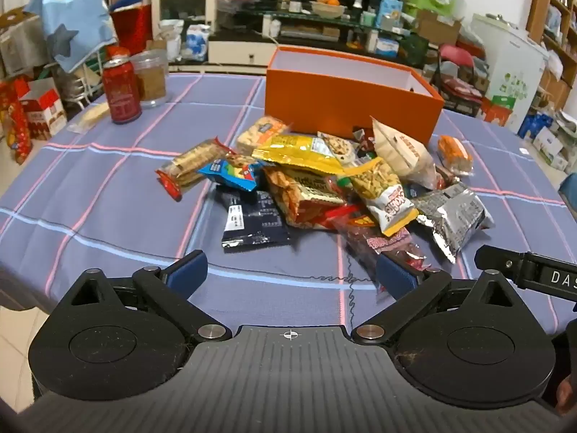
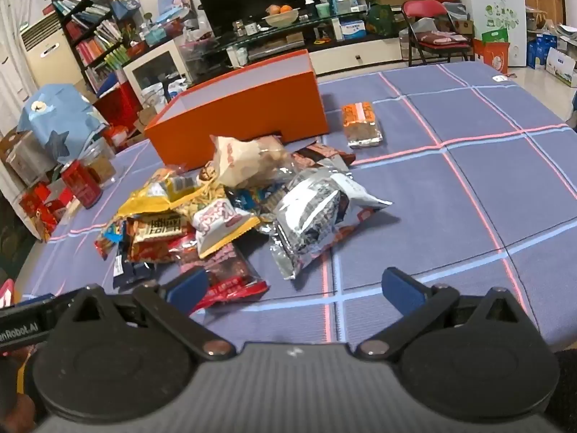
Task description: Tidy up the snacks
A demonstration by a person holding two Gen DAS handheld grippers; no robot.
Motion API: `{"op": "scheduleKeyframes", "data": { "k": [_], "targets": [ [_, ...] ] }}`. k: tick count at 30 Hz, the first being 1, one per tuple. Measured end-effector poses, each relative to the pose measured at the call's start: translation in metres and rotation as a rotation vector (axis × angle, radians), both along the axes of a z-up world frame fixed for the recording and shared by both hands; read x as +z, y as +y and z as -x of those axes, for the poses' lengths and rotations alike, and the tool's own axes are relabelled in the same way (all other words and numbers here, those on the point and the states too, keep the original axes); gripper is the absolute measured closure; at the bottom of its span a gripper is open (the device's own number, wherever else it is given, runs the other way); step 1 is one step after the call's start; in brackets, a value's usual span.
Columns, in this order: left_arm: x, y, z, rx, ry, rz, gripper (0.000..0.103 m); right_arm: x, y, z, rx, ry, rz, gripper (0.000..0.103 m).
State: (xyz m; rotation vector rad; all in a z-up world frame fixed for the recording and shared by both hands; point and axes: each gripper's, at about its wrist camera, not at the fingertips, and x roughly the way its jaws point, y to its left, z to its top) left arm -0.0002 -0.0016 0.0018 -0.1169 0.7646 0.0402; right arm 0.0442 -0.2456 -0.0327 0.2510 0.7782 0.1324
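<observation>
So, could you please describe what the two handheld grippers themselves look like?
Both the left gripper and the right gripper are matte black, with round ribbed housings, silver pivot pins and blue finger pads. White lettering marks each one's side.

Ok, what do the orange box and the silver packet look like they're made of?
Orange box: looks like rigid cardboard, matte orange outside, pale inside, with straight thin walls. Silver packet: probably metallised plastic film, shiny and crinkled, with bright glints along its creases.

red can | clear jar behind it | red folding chair | fruit bowl
</observation>
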Motion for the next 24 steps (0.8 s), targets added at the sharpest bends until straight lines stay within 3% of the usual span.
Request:
{"op": "scheduleKeyframes", "data": {
  "k": [14, 24],
  "targets": [
    [-0.004, 0.003, 0.000, -0.004, 0.002, 0.010, 0.032, 0.001, 0.010, 0.002, -0.007, -0.001, 0.012, 0.001],
    [-0.017, 0.012, -0.005, 0.016, 0.044, 0.032, 0.030, -0.023, 0.009, -0.002, 0.035, 0.059, 0.012, 0.001]
  ]
}}
